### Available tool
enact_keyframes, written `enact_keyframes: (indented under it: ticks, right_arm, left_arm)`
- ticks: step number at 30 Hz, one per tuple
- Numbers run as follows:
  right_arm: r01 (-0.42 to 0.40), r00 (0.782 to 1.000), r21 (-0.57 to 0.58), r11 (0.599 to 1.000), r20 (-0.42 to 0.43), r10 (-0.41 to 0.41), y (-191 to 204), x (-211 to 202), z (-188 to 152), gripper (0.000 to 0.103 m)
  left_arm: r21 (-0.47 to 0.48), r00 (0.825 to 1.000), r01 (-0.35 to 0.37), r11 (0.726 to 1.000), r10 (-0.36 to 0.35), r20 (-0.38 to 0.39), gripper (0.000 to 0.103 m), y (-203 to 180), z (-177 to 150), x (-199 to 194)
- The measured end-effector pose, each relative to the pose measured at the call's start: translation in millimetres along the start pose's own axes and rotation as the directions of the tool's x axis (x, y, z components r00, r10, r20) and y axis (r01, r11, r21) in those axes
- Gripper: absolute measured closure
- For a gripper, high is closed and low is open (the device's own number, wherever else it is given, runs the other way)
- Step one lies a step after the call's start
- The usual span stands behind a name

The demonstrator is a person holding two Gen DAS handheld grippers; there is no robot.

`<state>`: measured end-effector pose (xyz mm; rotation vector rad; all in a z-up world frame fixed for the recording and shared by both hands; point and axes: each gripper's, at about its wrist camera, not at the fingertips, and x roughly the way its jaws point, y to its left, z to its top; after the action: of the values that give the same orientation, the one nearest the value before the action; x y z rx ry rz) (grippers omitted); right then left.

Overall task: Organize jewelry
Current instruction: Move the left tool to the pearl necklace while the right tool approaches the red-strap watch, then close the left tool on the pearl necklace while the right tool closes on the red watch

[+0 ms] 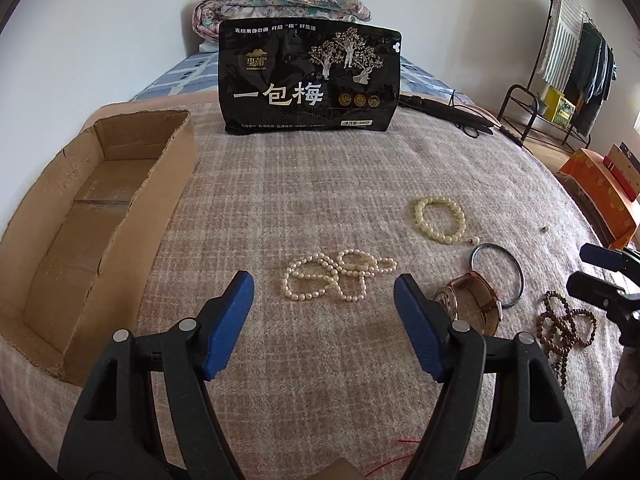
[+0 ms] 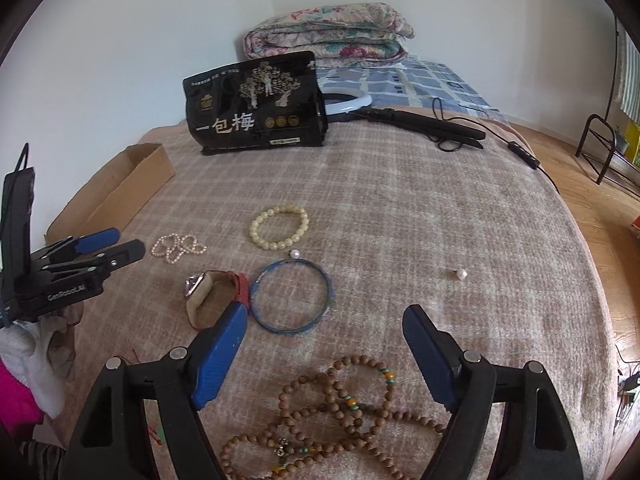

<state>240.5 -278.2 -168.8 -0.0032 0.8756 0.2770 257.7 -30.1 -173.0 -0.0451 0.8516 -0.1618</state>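
Jaws of both grippers gape, holding nothing. Cardboard box [image 1: 100, 216] empty; pearl necklace [image 1: 336, 276], bracelet [image 1: 439, 218], watch [image 2: 212, 296] unsorted on bed.

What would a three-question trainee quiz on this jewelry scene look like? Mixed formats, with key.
1. True or false: the cardboard box already holds jewelry.
2. Which lies directly ahead of the left hand-held gripper? A) pearl strand B) blue bangle C) wooden beads
3. Fill in: the watch lies beside the blue ____.

Key: 1 false; 2 A; 3 bangle.
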Motion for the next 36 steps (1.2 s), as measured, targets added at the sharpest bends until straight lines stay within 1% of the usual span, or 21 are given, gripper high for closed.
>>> enact_keyframes:
  ticks: [2,9,10,12,13,17,20,24,27,29,31,32,33,35,36]
  right_arm:
    - [-0.033,0.999,-0.022,0.999,0.0,0.033,10.8,2.5,-0.9,0.021]
    - [-0.124,0.992,-0.106,0.987,-0.027,0.122,49.8,19.2,-5.6,0.021]
    - [-0.133,0.991,-0.117,0.984,-0.031,0.13,54.9,22.1,-5.9,0.022]
    - [-0.154,0.988,-0.138,0.978,-0.039,0.15,64.8,25.5,-6.5,0.029]
    - [-0.162,0.987,-0.149,0.975,-0.044,0.157,69.1,27.9,-6.5,0.029]
    - [-0.143,0.989,-0.193,0.971,-0.07,0.131,83.8,40.5,-6.3,0.029]
    - [-0.142,0.988,-0.186,0.972,-0.084,0.129,86.8,50.3,-6.6,0.029]
    - [-0.115,0.991,-0.196,0.974,-0.09,0.099,92.1,59.5,-5.7,0.029]
    - [-0.078,0.994,-0.225,0.971,-0.089,0.059,97.8,62.4,-4.3,0.029]
    - [-0.053,0.995,-0.238,0.97,-0.092,0.031,99.0,65.5,-3.1,0.032]
    - [-0.031,0.996,-0.24,0.97,-0.094,0.009,98.4,67.5,-2.2,0.034]
    - [-0.025,0.996,-0.235,0.972,-0.094,0.003,97.2,68.2,-1.9,0.034]
    - [-0.024,0.996,-0.23,0.973,-0.094,0.002,95.8,68.9,-1.9,0.034]
    - [-0.022,0.995,-0.227,0.974,-0.099,-0.001,94.9,71.3,-2.0,0.034]
    - [-0.022,0.995,-0.229,0.973,-0.102,-0.002,95.3,72.6,-2.4,0.034]
  left_arm:
    - [-0.005,1.0,0.005,1.0,-0.005,-0.011,0.031,1.4,1.1,7.0]
    - [-0.002,0.999,0.008,1.0,-0.008,-0.043,0.032,3.4,3.6,33.0]
    - [-0.001,0.999,0.009,1.0,-0.009,-0.049,0.033,4.0,3.9,36.7]
    - [-0.006,0.998,0.011,1.0,-0.011,-0.065,0.037,6.1,3.5,43.9]
    - [-0.011,0.997,0.014,1.0,-0.015,-0.074,0.038,7.5,3.4,47.3]
    - [-0.025,0.997,0.028,0.999,-0.03,-0.074,0.038,10.8,4.2,53.6]
    - [-0.019,0.996,0.037,0.999,-0.038,-0.078,0.038,10.3,4.4,56.8]
    - [-0.005,0.996,0.039,0.999,-0.039,-0.075,0.039,8.4,3.7,59.5]
    - [0.0,0.996,0.041,0.999,-0.041,-0.077,0.045,7.9,3.6,60.7]
    - [-0.001,0.996,0.05,0.999,-0.05,-0.079,0.054,8.9,4.0,61.4]
    - [-0.005,0.995,0.058,0.998,-0.058,-0.08,0.058,9.9,4.2,61.8]
    - [-0.007,0.995,0.063,0.998,-0.064,-0.08,0.066,10.3,4.4,62.1]
    - [-0.011,0.994,0.069,0.998,-0.07,-0.08,0.069,10.9,4.5,62.4]
    - [-0.025,0.994,0.078,0.997,-0.08,-0.079,0.083,13.0,4.5,62.7]
    - [-0.033,0.993,0.083,0.996,-0.085,-0.08,0.087,14.7,4.6,62.9]
